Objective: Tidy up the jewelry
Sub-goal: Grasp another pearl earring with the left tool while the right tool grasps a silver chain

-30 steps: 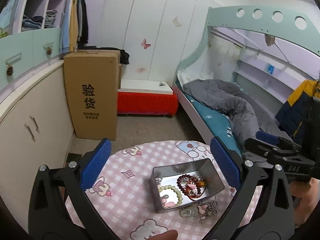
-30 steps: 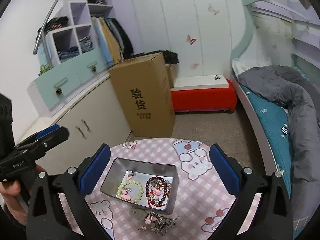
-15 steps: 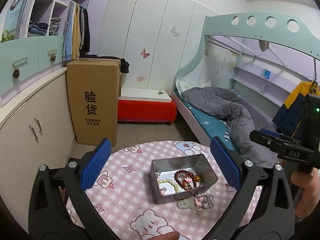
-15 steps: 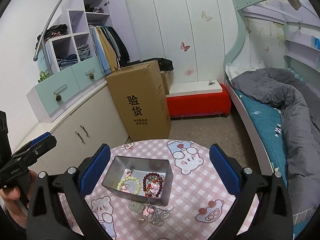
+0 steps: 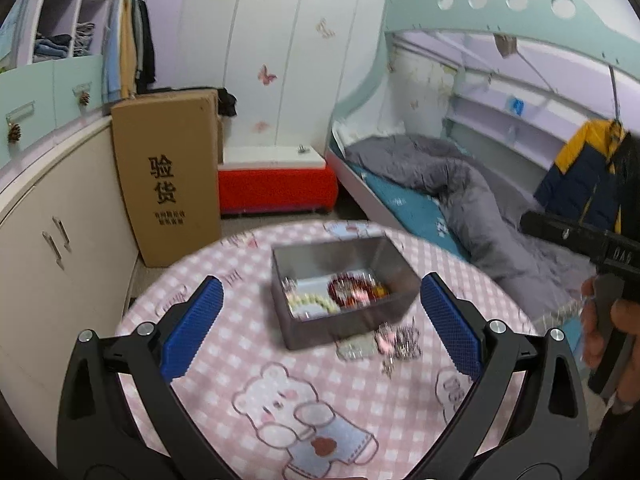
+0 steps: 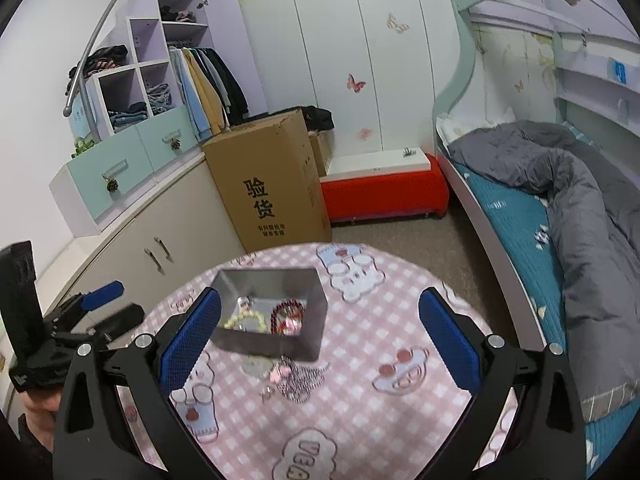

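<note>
A grey metal tin (image 5: 344, 308) (image 6: 276, 340) stands on a round table with a pink checked cloth (image 5: 320, 400) (image 6: 360, 360). In it lie a pale green bead bracelet (image 5: 312, 302) (image 6: 244, 320) and a dark red bead bracelet (image 5: 352, 290) (image 6: 286, 314). A silver chain with a pink charm (image 5: 394, 342) (image 6: 298, 374) lies on the cloth beside the tin's near wall. My left gripper (image 5: 320, 328) is open and empty above the table, near the tin. My right gripper (image 6: 318, 336) is open and empty, also above the table.
A tall cardboard box (image 5: 168, 180) (image 6: 272, 184) stands on the floor behind the table. A red bench (image 5: 276, 184) (image 6: 384, 192) is further back. Cabinets (image 5: 48, 248) run along the left. A bed with a grey quilt (image 5: 472, 200) (image 6: 580, 208) is on the right.
Both grippers have pulled back and up from the tin, so more of the table shows. Both stay open and empty. The jewelry has not moved.
</note>
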`<action>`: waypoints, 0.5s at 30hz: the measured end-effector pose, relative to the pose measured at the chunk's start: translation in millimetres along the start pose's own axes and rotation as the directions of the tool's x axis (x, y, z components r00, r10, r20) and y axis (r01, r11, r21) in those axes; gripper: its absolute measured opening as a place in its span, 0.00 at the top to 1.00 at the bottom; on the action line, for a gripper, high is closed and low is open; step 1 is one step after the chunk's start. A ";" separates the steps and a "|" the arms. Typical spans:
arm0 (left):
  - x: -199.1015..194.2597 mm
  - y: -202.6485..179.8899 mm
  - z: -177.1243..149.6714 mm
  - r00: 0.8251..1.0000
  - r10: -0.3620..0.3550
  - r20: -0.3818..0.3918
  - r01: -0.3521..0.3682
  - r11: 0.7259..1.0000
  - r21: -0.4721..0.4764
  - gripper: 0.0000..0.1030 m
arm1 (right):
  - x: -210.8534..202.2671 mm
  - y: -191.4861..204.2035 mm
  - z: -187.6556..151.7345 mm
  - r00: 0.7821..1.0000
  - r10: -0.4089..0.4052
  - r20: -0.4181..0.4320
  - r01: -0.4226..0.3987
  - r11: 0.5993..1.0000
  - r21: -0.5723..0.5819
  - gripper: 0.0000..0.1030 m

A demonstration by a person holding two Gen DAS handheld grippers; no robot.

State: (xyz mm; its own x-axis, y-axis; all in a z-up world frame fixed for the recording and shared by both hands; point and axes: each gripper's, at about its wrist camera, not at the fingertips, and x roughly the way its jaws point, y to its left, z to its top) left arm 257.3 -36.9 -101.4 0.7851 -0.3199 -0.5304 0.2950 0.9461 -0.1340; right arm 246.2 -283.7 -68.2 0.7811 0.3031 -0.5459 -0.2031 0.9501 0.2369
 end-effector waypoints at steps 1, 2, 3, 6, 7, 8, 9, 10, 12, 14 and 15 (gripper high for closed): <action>1.8 -2.5 -4.1 1.000 0.000 -0.009 0.000 1.000 0.002 0.06 | -0.2 -2.0 -3.5 1.000 -0.002 -0.006 0.002 1.000 0.004 0.08; 4.5 -4.7 -7.9 1.000 -0.005 -0.020 0.005 1.000 0.003 0.06 | 1.4 -4.9 -9.3 1.000 -0.006 -0.020 0.006 1.000 0.012 0.08; 8.2 -7.8 -13.4 0.999 -0.012 -0.035 0.012 1.000 0.006 0.06 | 2.7 -7.0 -13.2 1.000 -0.008 -0.029 0.009 1.000 0.018 0.08; 18.9 -17.3 -27.8 0.997 -0.010 -0.077 0.012 1.000 0.025 0.06 | 8.5 -13.6 -27.4 0.998 -0.011 -0.062 0.014 0.999 0.041 0.08; 22.8 -21.1 -32.9 0.996 -0.014 -0.091 0.016 0.999 0.030 0.06 | 9.9 -15.1 -30.8 0.997 -0.011 -0.071 0.015 0.999 0.046 0.08; 27.2 -24.3 -37.6 0.994 -0.021 -0.107 0.024 0.999 0.034 0.06 | 12.0 -17.3 -35.7 0.997 -0.013 -0.082 0.017 0.998 0.053 0.08; 31.4 -28.5 -42.3 0.992 -0.028 -0.123 0.033 0.999 0.039 0.06 | 14.2 -19.5 -40.6 0.995 -0.017 -0.095 0.023 0.998 0.058 0.08; 35.3 -32.5 -46.1 0.990 -0.029 -0.136 0.036 0.998 0.044 0.06 | 16.2 -21.8 -45.2 0.994 -0.021 -0.107 0.028 0.998 0.064 0.08; 47.2 -40.2 -54.3 0.985 -0.023 -0.171 0.033 0.998 0.054 0.06 | 18.6 -27.3 -53.7 0.992 -0.024 -0.125 0.035 0.996 0.079 0.08; 60.1 -44.2 -59.7 0.978 -0.015 -0.210 0.028 0.998 0.059 0.07 | 20.7 -32.9 -60.1 0.990 -0.027 -0.141 0.041 0.995 0.094 0.08; 69.0 -46.6 -63.2 0.972 -0.001 -0.235 0.017 0.998 0.064 0.11 | 21.8 -35.9 -63.5 0.988 -0.029 -0.150 0.045 0.994 0.101 0.08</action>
State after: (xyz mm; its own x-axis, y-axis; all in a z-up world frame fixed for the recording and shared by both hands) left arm 263.3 -99.8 -184.6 0.6345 -0.3000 -0.7123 0.3423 0.9354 -0.0891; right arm 233.0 -306.4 -139.7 0.6894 0.2826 -0.6669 -0.1071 0.9504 0.2920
